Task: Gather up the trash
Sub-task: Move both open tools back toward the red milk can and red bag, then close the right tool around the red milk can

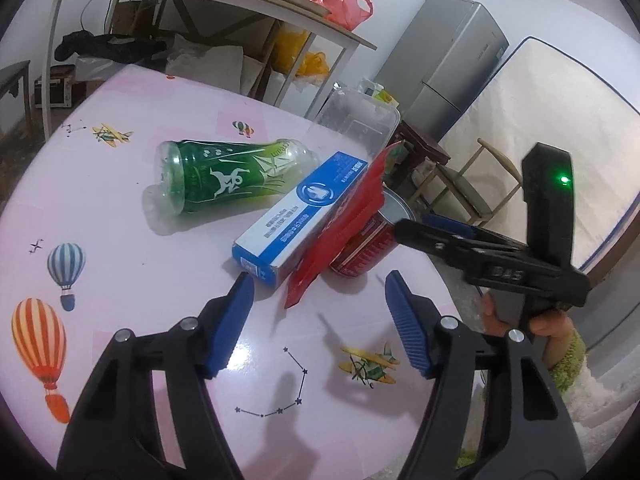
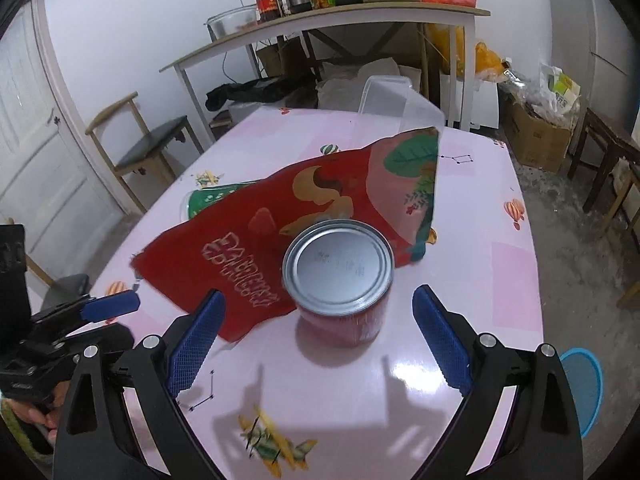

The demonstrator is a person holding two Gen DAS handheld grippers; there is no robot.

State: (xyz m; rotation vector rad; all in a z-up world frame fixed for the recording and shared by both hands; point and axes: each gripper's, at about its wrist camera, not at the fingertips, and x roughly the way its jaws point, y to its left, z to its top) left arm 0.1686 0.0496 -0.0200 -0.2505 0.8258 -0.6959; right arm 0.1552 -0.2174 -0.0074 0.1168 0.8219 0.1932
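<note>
On the glossy pink table (image 1: 120, 272), a crushed clear plastic bottle (image 1: 224, 178) with a green label lies at 11 o'clock from a blue-and-white cardboard box (image 1: 296, 216). A flat red foil packet (image 2: 260, 248) leans between the box and a red tin can (image 2: 340, 280) with a ribbed silver lid. The left gripper (image 1: 320, 292) and right gripper (image 2: 320, 304) both stand with jaws apart, empty, ribbed blue pads bare.

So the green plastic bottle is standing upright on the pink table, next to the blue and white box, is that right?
Not quite. The green plastic bottle is lying on its side, not upright, on the pink table next to the blue and white box. The left wrist view shows it.
</note>
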